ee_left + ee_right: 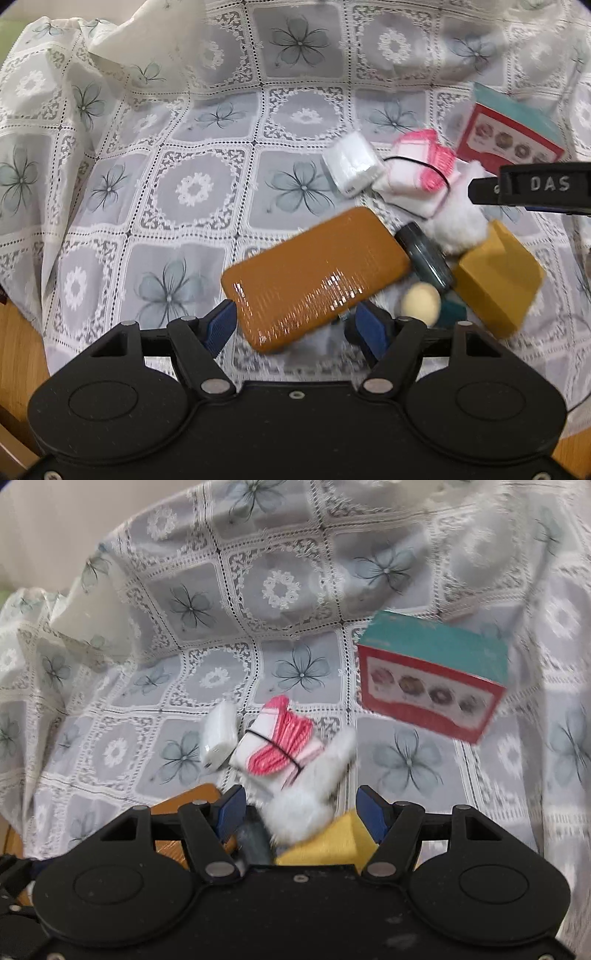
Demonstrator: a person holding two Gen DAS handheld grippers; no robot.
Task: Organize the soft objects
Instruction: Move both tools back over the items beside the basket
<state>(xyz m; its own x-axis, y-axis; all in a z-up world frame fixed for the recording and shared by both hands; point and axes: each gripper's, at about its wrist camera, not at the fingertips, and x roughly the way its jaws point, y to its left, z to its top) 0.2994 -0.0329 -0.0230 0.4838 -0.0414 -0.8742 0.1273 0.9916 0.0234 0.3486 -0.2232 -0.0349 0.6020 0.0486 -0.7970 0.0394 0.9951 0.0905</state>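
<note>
White plush toy (314, 794) lay between my right gripper (297, 812) jaws, which stood apart, unclamped. Left gripper (291, 325) likewise stood apart over the brown case (317, 277). I judged centring each before closing was best.

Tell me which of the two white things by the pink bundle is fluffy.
The white fluffy plush, nearer the right gripper; the other is a smooth, hard-looking white block.

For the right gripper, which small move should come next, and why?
Probably lower the right gripper onto the white fluffy toy: its fingers stand apart with the toy in the gap below, nothing is gripped, and the toy looks like the soft thing nearest.
</note>
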